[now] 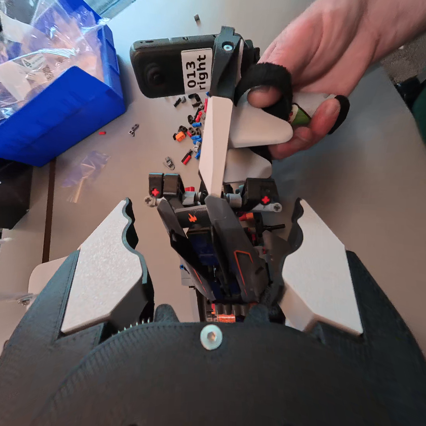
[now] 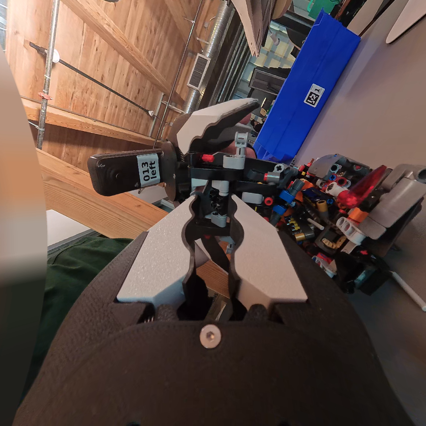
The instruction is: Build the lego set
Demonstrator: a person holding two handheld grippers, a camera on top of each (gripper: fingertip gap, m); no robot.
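Left gripper [image 1: 214,230] fingers [image 1: 103,265] straddle lego model [image 1: 221,249].

Work surface: a smooth pale grey tabletop [image 1: 345,207]. Overhead, in the right wrist view: warm-toned wooden plank ceiling [image 2: 103,57] with heavy timber beams [image 2: 92,198], a ribbed silver ventilation duct [image 2: 207,69], a white louvred vent grille [image 2: 198,70] and thin metal conduit pipes [image 2: 47,69].

Blue bin [image 1: 69,110] at table [image 1: 143,69] edge, crumpled clear bags [image 1: 41,46] inside. Empty bag [image 1: 85,170] flat on table nearby. Wooden beams [image 2: 96,57], metal duct [image 2: 207,57] overhead.
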